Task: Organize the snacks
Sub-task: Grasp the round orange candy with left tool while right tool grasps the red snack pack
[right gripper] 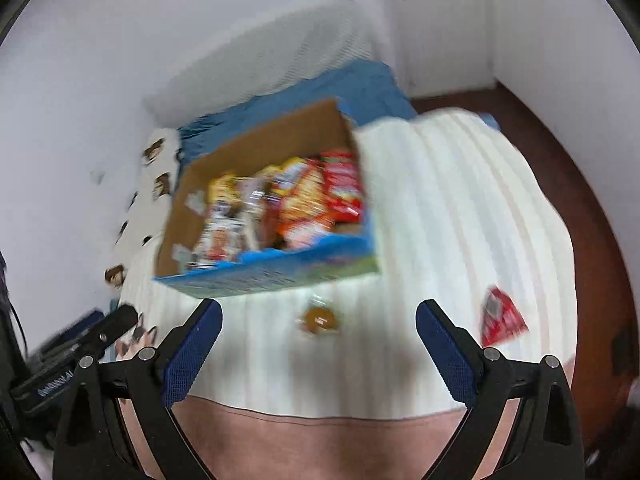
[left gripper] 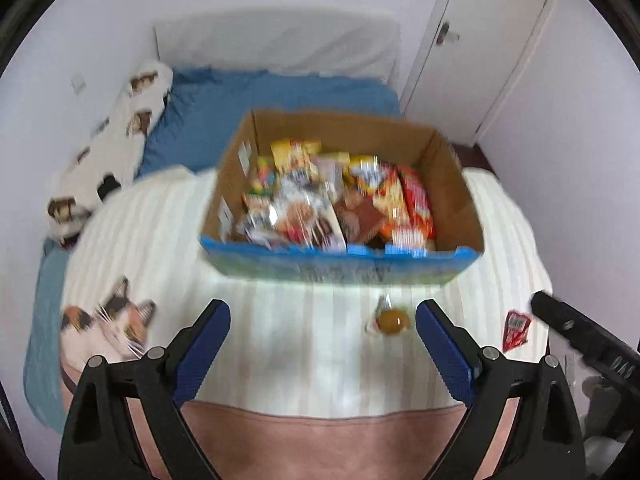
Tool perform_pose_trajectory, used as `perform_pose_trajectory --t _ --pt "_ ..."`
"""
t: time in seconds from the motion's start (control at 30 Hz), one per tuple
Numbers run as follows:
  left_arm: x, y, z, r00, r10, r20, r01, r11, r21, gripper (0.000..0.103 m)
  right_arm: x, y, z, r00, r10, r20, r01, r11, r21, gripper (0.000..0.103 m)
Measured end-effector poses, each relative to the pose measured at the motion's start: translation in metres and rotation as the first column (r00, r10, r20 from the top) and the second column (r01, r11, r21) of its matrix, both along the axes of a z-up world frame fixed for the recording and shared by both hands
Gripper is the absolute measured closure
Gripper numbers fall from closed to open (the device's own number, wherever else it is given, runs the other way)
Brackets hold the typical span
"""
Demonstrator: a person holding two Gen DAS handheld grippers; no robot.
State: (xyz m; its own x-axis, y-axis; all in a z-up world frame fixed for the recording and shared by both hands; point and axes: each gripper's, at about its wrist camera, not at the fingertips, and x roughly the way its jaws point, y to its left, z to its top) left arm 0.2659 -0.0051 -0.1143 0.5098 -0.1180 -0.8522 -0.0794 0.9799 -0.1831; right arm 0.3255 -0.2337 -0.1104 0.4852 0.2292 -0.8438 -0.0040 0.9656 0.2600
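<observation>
A cardboard box (left gripper: 460, 208) with a blue front sits on the white striped blanket (left gripper: 168, 240) and holds several snack packets (left gripper: 332, 200). It also shows in the right wrist view (right gripper: 256, 276), blurred. A small round brown snack in clear wrap (left gripper: 390, 320) lies on the blanket in front of the box, also in the right wrist view (right gripper: 319, 318). A red packet (left gripper: 517, 330) lies to its right, also in the right wrist view (right gripper: 500, 316). My left gripper (left gripper: 323, 344) is open and empty above the blanket's near part. My right gripper (right gripper: 319, 344) is open and empty too.
The bed has a blue sheet (left gripper: 280, 96) and a cat-print pillow (left gripper: 116, 140) at the left by the wall. A cat picture (left gripper: 108, 320) is on the blanket. A white door (left gripper: 480, 40) stands at the back right. Brown floor (right gripper: 592, 200) lies right of the bed.
</observation>
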Motion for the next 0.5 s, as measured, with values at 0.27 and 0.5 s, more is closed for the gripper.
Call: perform_pose_trajectory --t 0.27,0.5 --pt "0.034 -0.052 -0.081 0.979 -0.067 -0.190 0.065 0.998 -0.013 0.008 0.011 -0.098 -0.059 0.978 -0.174 -0.118 0.173 0.985 -0.016 0.031" --pt "0.064 -0.082 -0.136 0.945 -0.118 -0.306 0.100 0.992 -0.075 0.008 0.039 -0.153 -0.116 0.937 -0.246 -0.248 0.230 0.969 -0.094 0.026"
